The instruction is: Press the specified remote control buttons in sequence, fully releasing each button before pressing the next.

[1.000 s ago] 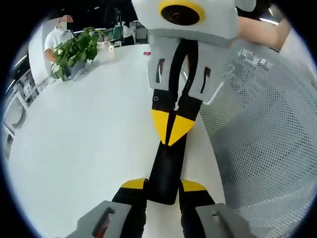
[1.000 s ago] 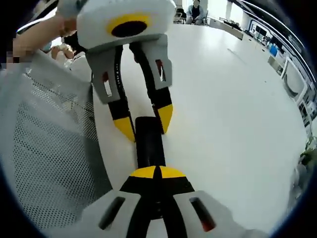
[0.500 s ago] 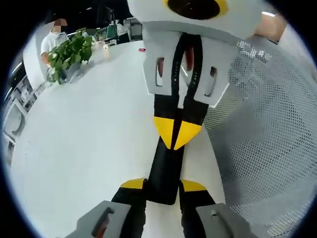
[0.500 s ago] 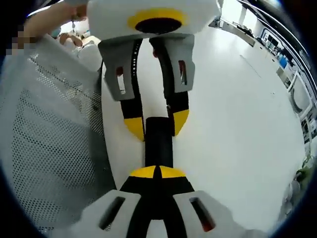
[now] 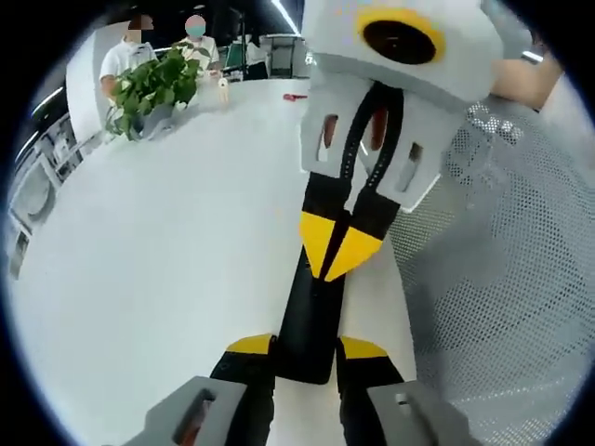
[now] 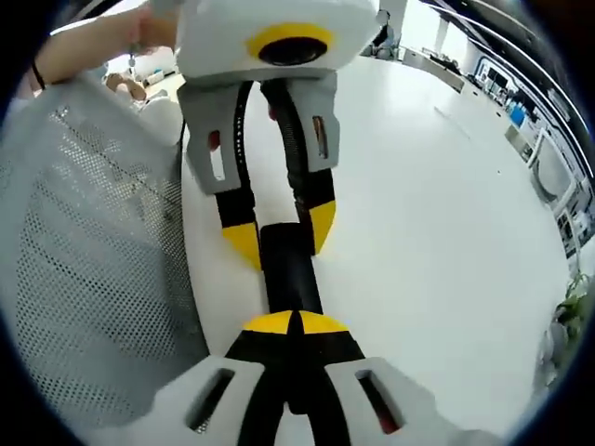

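A slim black remote [image 5: 311, 297] lies lengthwise over the white table [image 5: 167, 242]. My left gripper [image 5: 307, 346] is shut on its near end, one yellow tip on each side. My right gripper [image 5: 337, 246] comes down from the top of the left gripper view, shut, its joined yellow tips resting on the remote's upper face. In the right gripper view, my right gripper [image 6: 296, 323] stands with its tips together on the remote [image 6: 290, 279]. Beyond it, the left gripper [image 6: 282, 237] clamps the remote's far end. The buttons are hidden.
A white mesh garment on the person [image 5: 502, 279] borders the table edge beside the remote and appears again as mesh fabric [image 6: 93, 260]. A potted plant [image 5: 153, 88] and a small red item [image 5: 295, 97] sit at the far end, where people stand.
Both views have swung slightly with the hands. The right gripper's joined tips stay on the remote, and the left gripper keeps its hold.
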